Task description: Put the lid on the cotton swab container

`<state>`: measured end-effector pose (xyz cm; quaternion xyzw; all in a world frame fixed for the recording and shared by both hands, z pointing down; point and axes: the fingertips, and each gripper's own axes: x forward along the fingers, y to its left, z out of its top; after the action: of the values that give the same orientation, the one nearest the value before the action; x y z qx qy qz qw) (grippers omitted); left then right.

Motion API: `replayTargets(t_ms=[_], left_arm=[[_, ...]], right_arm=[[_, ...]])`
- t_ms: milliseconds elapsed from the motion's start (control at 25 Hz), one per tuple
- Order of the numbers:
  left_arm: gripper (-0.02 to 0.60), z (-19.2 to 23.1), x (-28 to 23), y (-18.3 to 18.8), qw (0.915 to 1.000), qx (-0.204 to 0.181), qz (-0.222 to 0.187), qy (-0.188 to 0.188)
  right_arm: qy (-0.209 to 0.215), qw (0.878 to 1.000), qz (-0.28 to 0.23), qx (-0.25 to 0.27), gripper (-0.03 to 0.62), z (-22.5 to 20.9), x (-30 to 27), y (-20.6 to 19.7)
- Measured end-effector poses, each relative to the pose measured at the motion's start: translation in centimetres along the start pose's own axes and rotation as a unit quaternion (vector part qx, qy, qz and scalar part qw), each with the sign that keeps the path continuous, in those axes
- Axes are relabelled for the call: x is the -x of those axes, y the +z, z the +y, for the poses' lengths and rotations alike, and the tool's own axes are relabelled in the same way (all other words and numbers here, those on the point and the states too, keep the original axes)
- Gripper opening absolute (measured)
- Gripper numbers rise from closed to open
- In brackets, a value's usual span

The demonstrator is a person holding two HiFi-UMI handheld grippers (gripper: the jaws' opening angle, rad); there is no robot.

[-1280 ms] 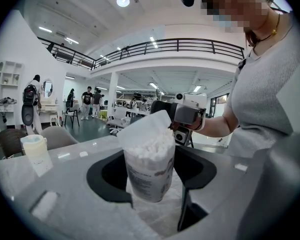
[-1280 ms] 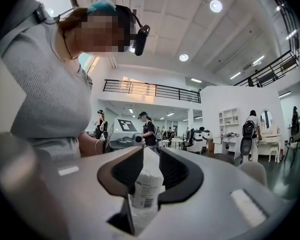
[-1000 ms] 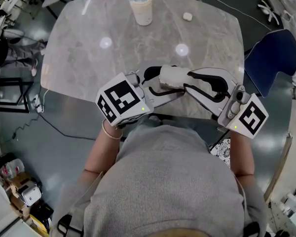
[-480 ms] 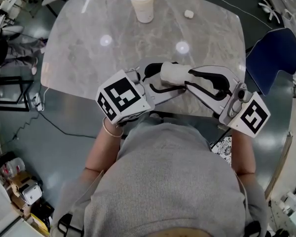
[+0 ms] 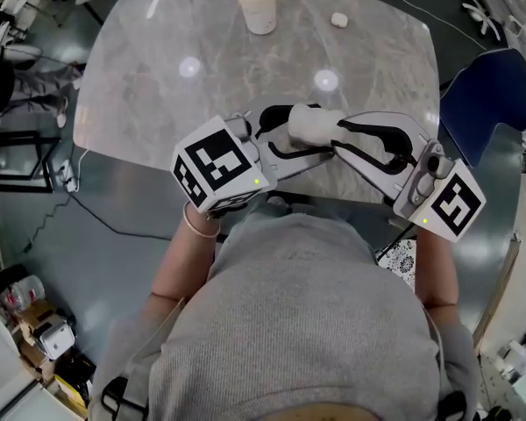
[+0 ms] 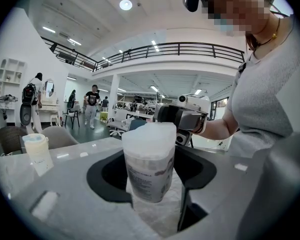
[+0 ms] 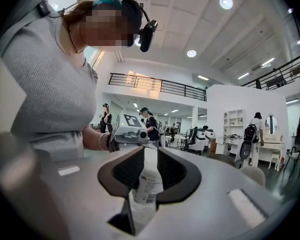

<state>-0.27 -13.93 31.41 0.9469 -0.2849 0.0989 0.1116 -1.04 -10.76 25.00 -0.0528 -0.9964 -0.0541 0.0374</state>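
The container (image 5: 314,123), a frosted plastic cylinder with a printed label, lies level over the near edge of the glossy marble table (image 5: 158,103), long axis left to right. The left gripper (image 5: 285,135) clamps one end. The right gripper (image 5: 340,137), whose jaws have just been closing, pinches the other.

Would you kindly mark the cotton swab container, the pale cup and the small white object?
cotton swab container (image 6: 149,166): left gripper view, labelled side wall.
pale cup (image 5: 259,14): head view, side wall.
small white object (image 5: 338,19): head view, its middle.

Translucent white cotton swab container (image 6: 147,179), printed label, frosted lid (image 6: 150,139) on top; roughly upright, over the worktop's (image 5: 158,103) 6 o'clock edge.
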Motion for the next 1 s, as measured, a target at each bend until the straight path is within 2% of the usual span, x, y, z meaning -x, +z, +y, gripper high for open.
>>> replayTargets(t_ms=[520, 720, 1000], left_arm=[[0.261, -0.10, -0.06, 0.35, 0.9999, -0.003, -0.012, -0.005], [0.259, 0.01, -0.03, 0.42, 0.9998, -0.016, -0.011, 0.008], [0.259, 0.04, -0.04, 0.38, 0.9997, -0.008, -0.021, 0.007]], right_arm=[[-0.003, 1.000, 0.013, 0.022, 0.080, 0.27, 0.02, 0.06], [-0.006, 0.998, 0.036, 0.043, 0.081, 0.45, -0.10, -0.18], [-0.009, 0.998, 0.050, 0.048, 0.083, 0.39, -0.22, -0.43]])
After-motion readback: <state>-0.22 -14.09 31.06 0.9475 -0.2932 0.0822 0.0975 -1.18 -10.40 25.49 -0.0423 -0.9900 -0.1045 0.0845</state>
